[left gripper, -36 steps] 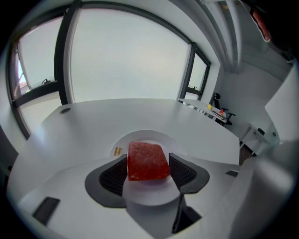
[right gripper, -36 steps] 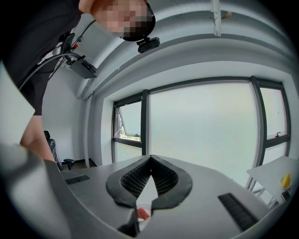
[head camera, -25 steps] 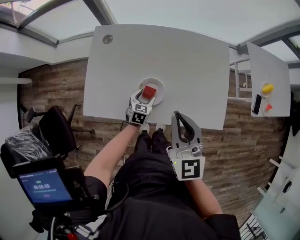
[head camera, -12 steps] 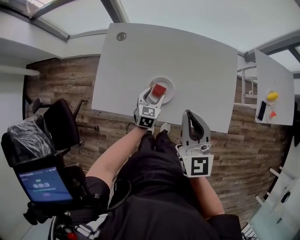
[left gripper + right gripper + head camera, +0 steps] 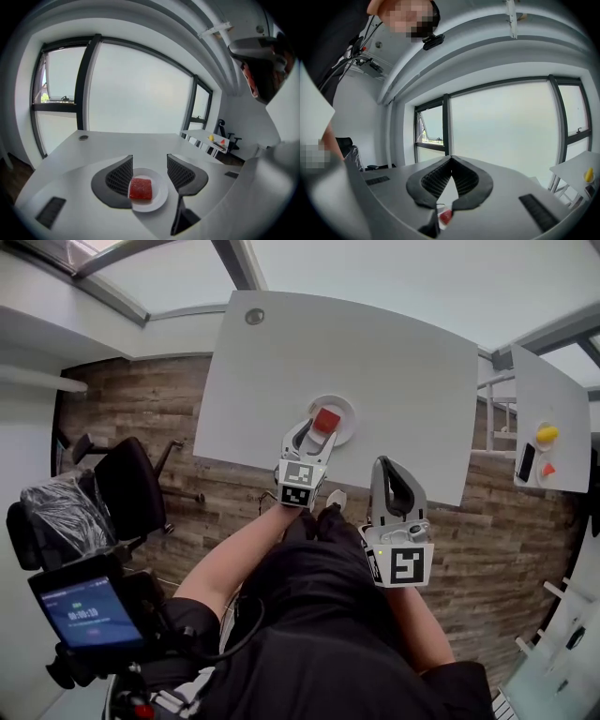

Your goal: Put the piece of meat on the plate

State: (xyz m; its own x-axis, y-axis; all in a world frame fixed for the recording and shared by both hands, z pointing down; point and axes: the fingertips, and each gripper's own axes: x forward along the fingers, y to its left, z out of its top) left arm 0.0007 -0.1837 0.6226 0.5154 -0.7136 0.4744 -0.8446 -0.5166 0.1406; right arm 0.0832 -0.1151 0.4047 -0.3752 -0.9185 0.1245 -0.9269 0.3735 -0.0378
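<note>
From where I stand, little is left to spoil, but the left gripper [image 5: 314,439] hangs close over the near edge of the plate [image 5: 348,412]. Its fingers [image 5: 119,176] stand apart and have just been closing a little, with nothing pinched between them. If it dips or swings forward as it narrows, I judge a fingertip could catch the rim and skid the plate along the worktop [image 5: 394,371], or nudge the piece of meat [image 5: 325,420] off it. The plate sits fairly near the worktop's front edge, so a hard knock there would matter.

The red piece of meat lies flat near the middle of the white plate, free of both grippers. In the left gripper view it shows through the gap, beyond and below the fingertips, touching neither one.

Further right, the right gripper [image 5: 389,463] hovers level off the worktop's front edge, well apart from the plate, its fingers [image 5: 433,180] clenched tip to tip on nothing. A sweep to its left is the only way it could do harm.
</note>
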